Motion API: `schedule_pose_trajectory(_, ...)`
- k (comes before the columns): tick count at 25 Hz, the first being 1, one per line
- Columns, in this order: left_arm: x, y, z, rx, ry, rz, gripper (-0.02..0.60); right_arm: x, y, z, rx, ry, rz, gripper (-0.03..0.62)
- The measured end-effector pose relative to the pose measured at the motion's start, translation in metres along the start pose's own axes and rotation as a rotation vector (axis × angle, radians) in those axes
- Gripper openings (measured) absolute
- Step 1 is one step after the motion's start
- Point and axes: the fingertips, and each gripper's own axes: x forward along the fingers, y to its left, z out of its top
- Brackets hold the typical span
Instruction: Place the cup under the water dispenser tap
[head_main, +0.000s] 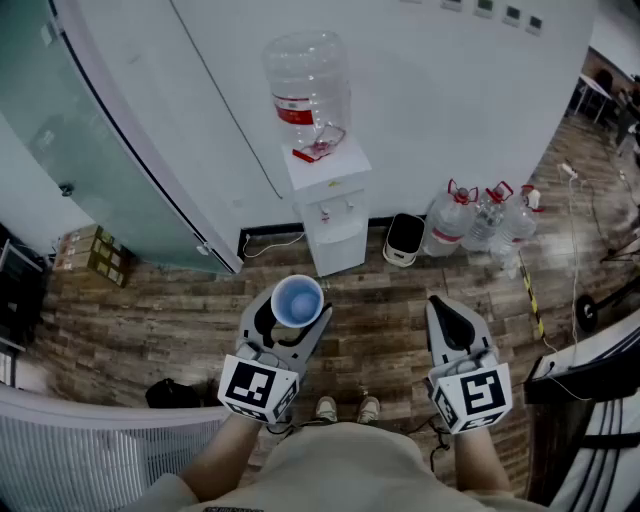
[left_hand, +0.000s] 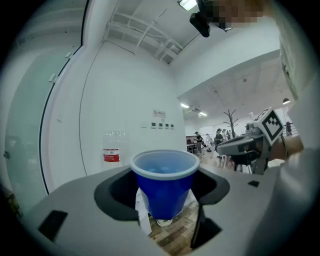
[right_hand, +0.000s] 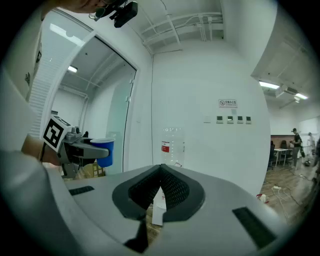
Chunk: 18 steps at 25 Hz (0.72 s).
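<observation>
A blue cup (head_main: 297, 300) stands upright between the jaws of my left gripper (head_main: 290, 318), which is shut on it; the same blue cup (left_hand: 165, 184) fills the middle of the left gripper view. The white water dispenser (head_main: 328, 205) with its clear bottle (head_main: 308, 92) stands against the wall ahead, some way off. Its taps (head_main: 338, 210) sit above a small recess. My right gripper (head_main: 452, 320) is held level to the right, shut with nothing in it. In the right gripper view the cup (right_hand: 104, 151) shows at the left and the dispenser bottle (right_hand: 172, 145) straight ahead.
Three spare water bottles (head_main: 487, 219) and a small white bin (head_main: 404, 240) stand right of the dispenser. A glass partition (head_main: 90, 150) runs along the left. Cardboard boxes (head_main: 92, 254) sit at the far left. Cables (head_main: 585, 215) trail on the wooden floor at the right.
</observation>
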Motion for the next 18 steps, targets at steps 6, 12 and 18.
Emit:
schedule_pose_trajectory(6, 0.008, -0.01, 0.0, 0.012, 0.002, 0.025, 0.301, -0.006, -0.013, -0.004, 0.063, -0.03, 0.029, 0.006)
schedule_pose_trajectory(12, 0.019, -0.033, 0.0, 0.022, 0.003, 0.027, 0.301, -0.015, -0.03, -0.018, 0.05, 0.003, 0.053, 0.006)
schedule_pose_trajectory(18, 0.03, -0.054, -0.002, 0.021, 0.002, 0.029, 0.299, -0.024, -0.041, -0.034, 0.041, 0.024, 0.088, 0.006)
